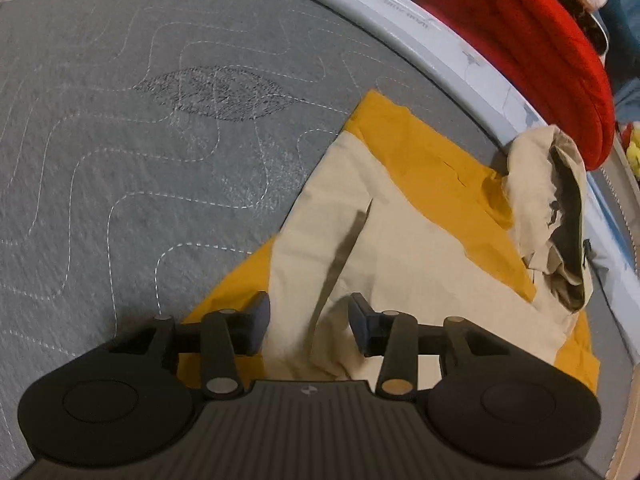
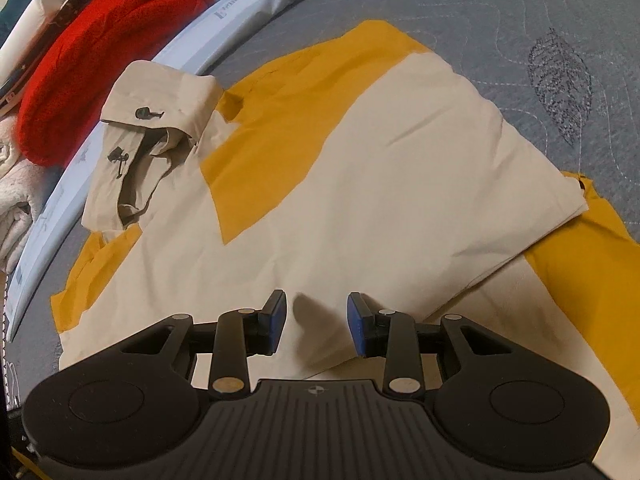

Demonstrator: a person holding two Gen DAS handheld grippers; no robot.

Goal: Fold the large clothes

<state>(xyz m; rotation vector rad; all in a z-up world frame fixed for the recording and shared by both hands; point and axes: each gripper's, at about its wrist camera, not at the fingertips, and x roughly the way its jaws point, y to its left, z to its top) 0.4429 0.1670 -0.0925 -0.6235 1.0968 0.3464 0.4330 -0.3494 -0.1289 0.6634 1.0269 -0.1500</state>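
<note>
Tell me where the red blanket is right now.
The red blanket lies beyond the mattress's pale blue edge, upper left in the right wrist view, just past the jacket's beige hood.

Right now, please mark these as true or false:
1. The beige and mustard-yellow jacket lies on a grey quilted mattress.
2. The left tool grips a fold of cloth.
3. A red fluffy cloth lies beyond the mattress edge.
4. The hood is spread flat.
1. The beige and mustard-yellow jacket lies on a grey quilted mattress. True.
2. The left tool grips cloth. False: its jaws stand open over the jacket.
3. A red fluffy cloth lies beyond the edge. True.
4. The hood is flat. False: it is bunched up.
</note>
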